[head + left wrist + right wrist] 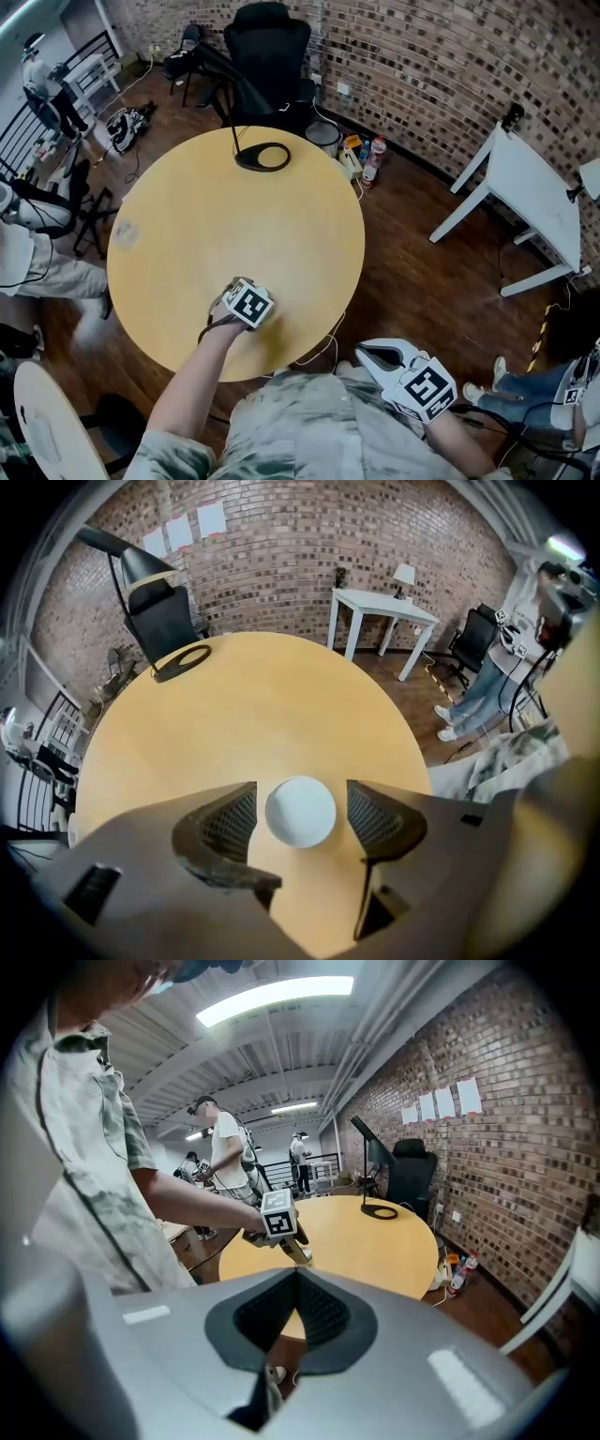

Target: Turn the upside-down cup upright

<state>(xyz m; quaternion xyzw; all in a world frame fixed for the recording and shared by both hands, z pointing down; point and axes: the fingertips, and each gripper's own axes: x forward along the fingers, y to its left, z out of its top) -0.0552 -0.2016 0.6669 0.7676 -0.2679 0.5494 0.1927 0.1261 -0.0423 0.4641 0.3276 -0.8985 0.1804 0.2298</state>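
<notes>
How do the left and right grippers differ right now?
The left gripper has its jaws apart, either side of the white cup; the right gripper has them together, empty. The left gripper points down over the table; the right gripper sits off the table's edge. Both carry marker cubes.

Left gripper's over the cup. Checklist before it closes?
1. Left gripper jaws apart: ok.
2. Cup centred between the jaws: ok.
3. Pads clear of the cup, gap either side: ok.
4. Cup base up: cannot tell, only a white disc shows.
5. Lamp base far from the cup on the table: ok.
6. Right gripper shut, held off the table: ok.
</notes>
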